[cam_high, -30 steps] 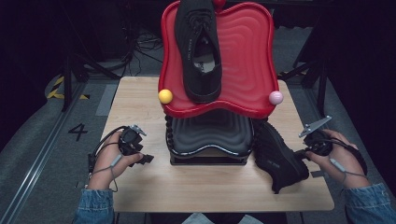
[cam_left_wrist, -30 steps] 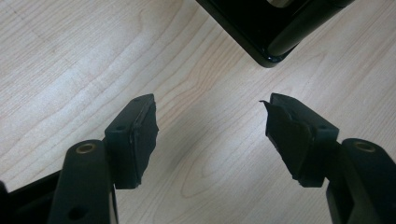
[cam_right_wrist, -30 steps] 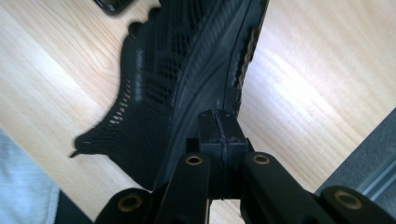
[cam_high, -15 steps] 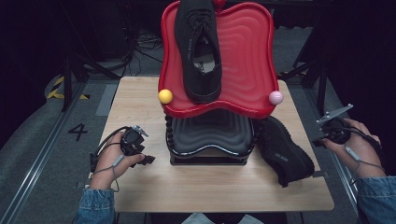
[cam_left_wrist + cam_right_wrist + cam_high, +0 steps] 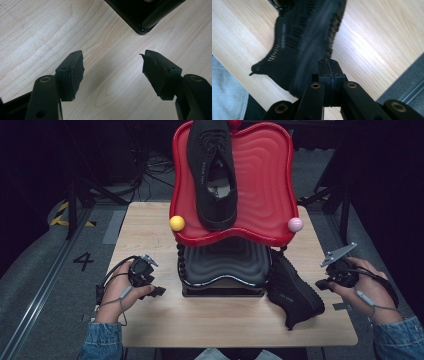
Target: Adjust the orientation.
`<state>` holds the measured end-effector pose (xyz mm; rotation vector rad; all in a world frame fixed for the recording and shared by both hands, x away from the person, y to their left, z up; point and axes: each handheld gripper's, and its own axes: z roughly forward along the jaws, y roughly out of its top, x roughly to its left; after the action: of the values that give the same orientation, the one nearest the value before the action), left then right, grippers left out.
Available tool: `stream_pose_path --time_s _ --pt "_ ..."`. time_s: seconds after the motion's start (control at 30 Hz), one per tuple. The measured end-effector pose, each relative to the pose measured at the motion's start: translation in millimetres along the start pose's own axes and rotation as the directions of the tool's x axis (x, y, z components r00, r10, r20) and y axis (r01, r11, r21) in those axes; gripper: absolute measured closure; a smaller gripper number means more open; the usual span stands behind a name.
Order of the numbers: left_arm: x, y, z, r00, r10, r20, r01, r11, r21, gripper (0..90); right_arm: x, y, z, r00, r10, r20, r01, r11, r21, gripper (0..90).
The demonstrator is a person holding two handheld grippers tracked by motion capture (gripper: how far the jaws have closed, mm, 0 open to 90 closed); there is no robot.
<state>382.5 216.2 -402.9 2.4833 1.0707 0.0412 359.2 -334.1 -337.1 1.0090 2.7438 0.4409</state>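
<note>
A black shoe (image 5: 212,170) lies on the tilted red tray (image 5: 260,180) on top of a stand. A second black shoe (image 5: 292,287) lies on the wooden table (image 5: 150,235), right of the stand's black lower tray (image 5: 225,262). My right gripper (image 5: 320,284) hovers just right of this shoe, apart from it. In the right gripper view its jaws are shut (image 5: 328,62) with nothing between them, and the shoe (image 5: 304,32) lies ahead. My left gripper (image 5: 160,291) rests left of the stand. It is open (image 5: 112,65) over bare wood.
A yellow ball (image 5: 176,223) and a pink ball (image 5: 295,224) sit at the red tray's front corners. A corner of the stand's black base (image 5: 135,15) lies ahead of the left jaws. The table's right edge runs close under my right hand.
My right hand drew away from the shoe on the table to the right and up, then came back a little toward it. The left hand stayed put.
</note>
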Motion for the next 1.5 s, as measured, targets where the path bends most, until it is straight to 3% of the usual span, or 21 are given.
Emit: stream_pose_path --time_s 0.2,0.3,0.5,0.53,0.6,0.67,0.73,0.83,0.93,1.03,1.13,1.23,1.33,1.5 --pt "-0.5 0.4 1.1 1.0 0.003 -0.003 -0.003 1.0 0.006 33.9 14.0 5.5 17.3 0.9964 -0.038 -0.076 0.039 0.999 0.02 90.0" --pt "-0.8 0.1 0.6 1.0 0.001 0.002 -0.001 1.0 0.006 33.9 11.7 5.3 27.1 0.9979 -0.034 -0.055 0.037 0.997 0.067 90.0" --pt "-1.1 0.1 0.4 1.0 0.003 0.0 -0.003 1.0 0.007 33.9 -7.7 -0.3 25.9 0.9975 0.046 -0.054 -0.043 0.997 0.061 90.0" --pt "-1.4 0.3 0.6 1.0 0.006 -0.002 -0.006 1.0 0.003 33.9 -12.0 -1.6 24.4 0.9975 0.058 -0.041 -0.055 0.997 0.063 90.0" --pt "-1.2 0.7 0.2 0.9997 0.019 -0.012 -0.019 0.9998 0.003 33.9 -22.4 -4.4 22.3 0.9962 0.065 0.058 -0.071 0.993 0.1 90.0" --pt "-1.5 0.4 0.2 1.0 0.009 0.001 -0.009 1.0 0.003 33.9 -33.0 -8.2 24.6 0.9914 0.083 0.101 -0.095 0.987 0.128 90.0" --pt "-1.2 -0.1 -0.1 1.0 0.002 -0.001 -0.002 1.0 0.003 33.9 -42.7 -13.3 20.1 0.9879 0.115 0.103 -0.125 0.987 0.097 90.0" --pt "0.0 0.2 1.8 1.0 0.0 -0.002 0.0 1.0 0.007 33.9 -48.3 -16.7 -0.4 0.9796 0.144 0.14 -0.151 0.988 0.036 90.0" --pt "-1.3 1.3 3.3 1.0 0.005 0.004 -0.005 0.9999 0.01 33.9 -47.9 -16.5 -16.2 0.9786 0.138 0.153 -0.141 0.99 0.014 90.0" --pt "-2.3 1.4 2.8 1.0 0.004 0.004 -0.005 0.9999 0.011 33.9 -42.6 -15.7 -22.1 0.9841 0.121 0.129 -0.124 0.992 0.016 88.8" --pt "-1.7 0.5 1.8 1.0 0.003 0.001 -0.003 1.0 0.008 33.8 -34.9 -16.3 -22.2 0.9891 0.109 0.099 -0.111 0.994 0.015 79.2" --pt "-1.1 0.7 2.1 1.0 0.009 -0.001 -0.009 0.9999 0.008 33.8 -28.2 -17.8 -14.8 0.996 0.089 0.002 -0.089 0.995 0.044 67.7" --pt "-1.3 0.5 2.1 1.0 0.01 0.0 -0.01 0.9999 0.008 33.7 -30.8 -19.5 -3.2 0.9984 0.057 0.001 -0.057 0.995 0.081 66.4" --pt "-0.9 -0.8 1.9 1.0 -0.002 0.005 0.002 1.0 0.009 33.6 -32.1 -18.3 1.7 0.9995 0.026 0.02 -0.028 0.997 0.066 65.7"
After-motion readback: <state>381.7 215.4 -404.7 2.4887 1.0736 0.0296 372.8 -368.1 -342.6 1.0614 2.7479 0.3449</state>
